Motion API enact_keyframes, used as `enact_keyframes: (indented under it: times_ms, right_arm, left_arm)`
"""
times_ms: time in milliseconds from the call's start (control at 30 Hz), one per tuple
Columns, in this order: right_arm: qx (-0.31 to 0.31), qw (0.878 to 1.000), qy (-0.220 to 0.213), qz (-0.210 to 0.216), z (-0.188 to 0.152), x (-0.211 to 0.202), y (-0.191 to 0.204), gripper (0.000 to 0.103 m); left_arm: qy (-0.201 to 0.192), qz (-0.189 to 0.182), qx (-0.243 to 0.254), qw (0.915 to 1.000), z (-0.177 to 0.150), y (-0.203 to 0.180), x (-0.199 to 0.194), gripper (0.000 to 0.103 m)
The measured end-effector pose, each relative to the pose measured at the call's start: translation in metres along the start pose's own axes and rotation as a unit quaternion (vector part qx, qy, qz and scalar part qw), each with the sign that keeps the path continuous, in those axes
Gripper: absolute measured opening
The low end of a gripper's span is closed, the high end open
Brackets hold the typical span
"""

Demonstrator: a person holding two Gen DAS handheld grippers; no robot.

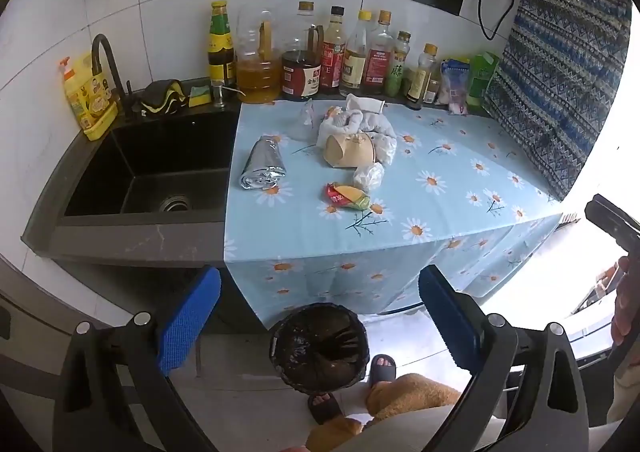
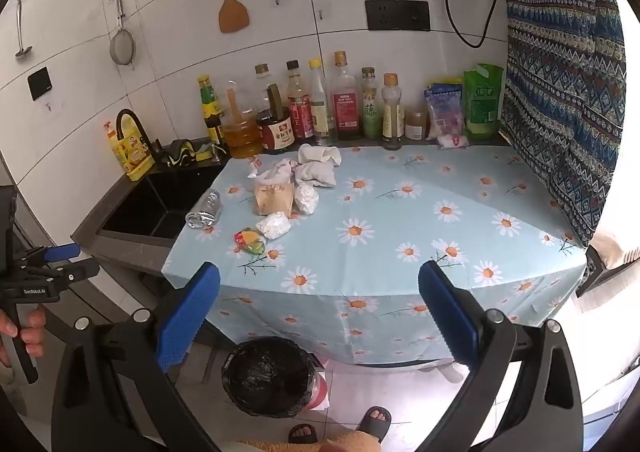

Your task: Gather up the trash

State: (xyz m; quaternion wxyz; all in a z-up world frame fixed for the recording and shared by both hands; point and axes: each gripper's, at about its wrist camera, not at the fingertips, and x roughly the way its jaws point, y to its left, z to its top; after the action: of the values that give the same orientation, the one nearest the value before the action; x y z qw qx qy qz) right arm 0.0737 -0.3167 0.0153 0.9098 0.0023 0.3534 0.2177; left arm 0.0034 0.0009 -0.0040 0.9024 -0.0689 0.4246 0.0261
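- We hold our left gripper back from the counter, its blue pads spread wide with nothing between them
- Our right gripper is likewise spread and empty, near the front edge of the daisy tablecloth
- The trash sits on the cloth's left half: a crumpled foil wrapper nearest the black sink, a red-and-yellow snack wrapper closest to us, a clear plastic bag just behind it, then a brown paper cup on its side against wadded white tissues
- A bin with a black liner stands on the floor below the cloth's front edge
- Sauce bottles line the far wall
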Motion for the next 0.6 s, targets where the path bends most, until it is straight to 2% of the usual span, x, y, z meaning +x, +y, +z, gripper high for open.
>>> enact_keyframes:
  times_ms: [600]
  right_arm:
    - [0.009, 1.000, 0.004, -0.005, -0.0036, -0.0020, 0.0027, 0.098]
  left_arm:
    - [0.005, 0.000, -0.003, 1.0000, -0.0009, 0.0003, 0.0017, 0.096]
